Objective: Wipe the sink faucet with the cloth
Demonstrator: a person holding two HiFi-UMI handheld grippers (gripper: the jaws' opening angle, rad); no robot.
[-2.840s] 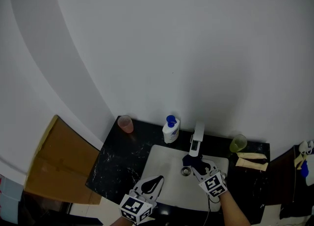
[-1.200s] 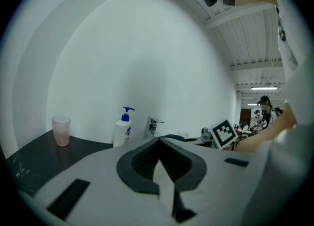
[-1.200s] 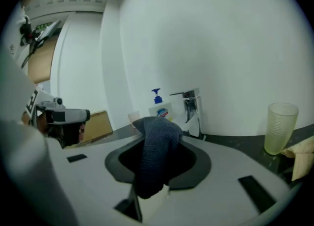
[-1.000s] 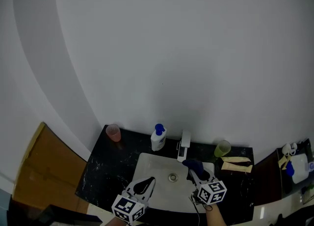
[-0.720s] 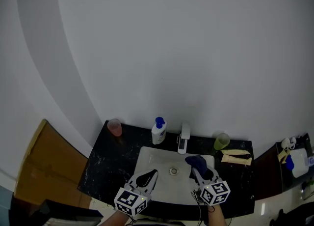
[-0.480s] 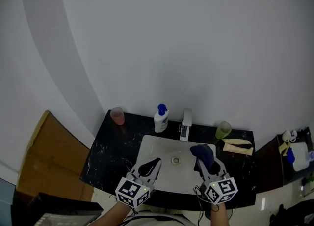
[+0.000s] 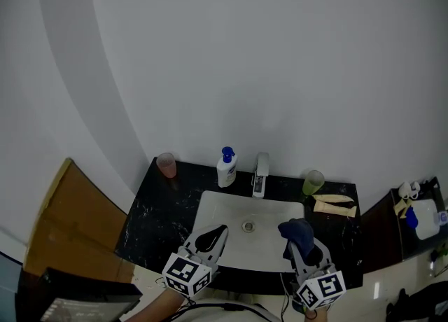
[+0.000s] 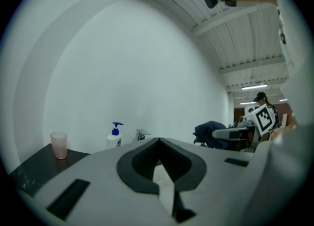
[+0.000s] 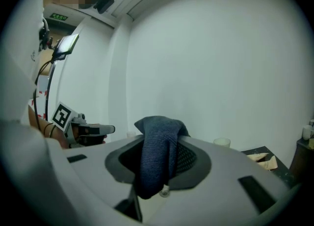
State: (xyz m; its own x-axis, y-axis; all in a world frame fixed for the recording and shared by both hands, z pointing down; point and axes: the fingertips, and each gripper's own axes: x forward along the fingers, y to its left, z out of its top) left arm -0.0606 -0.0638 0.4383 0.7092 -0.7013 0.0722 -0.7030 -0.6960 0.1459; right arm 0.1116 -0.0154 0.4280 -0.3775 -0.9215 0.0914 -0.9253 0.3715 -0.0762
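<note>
Right claw: your right gripper (image 7: 302, 249) is clamping a dark blue cloth (image 9: 158, 158) between partly parted jaws, with the fabric bunching over the tips and hanging down between them.
Left claw: your left gripper (image 7: 212, 238) is holding its jaws together at the tips, with nothing between them.
Cloth's place: it is hovering over the right front part of the white sink (image 7: 224, 215), well apart from the faucet (image 7: 260, 172).
Faucet: it is standing at the middle of the basin's back rim, and neither gripper is touching it.
Counter: a blue-pump soap bottle (image 7: 225, 168) is standing just left of the faucet. A pink cup (image 7: 166, 164) is sitting at the far left corner and a green cup (image 7: 312, 182) to the right, all on the black marbled countertop (image 7: 154, 219).
</note>
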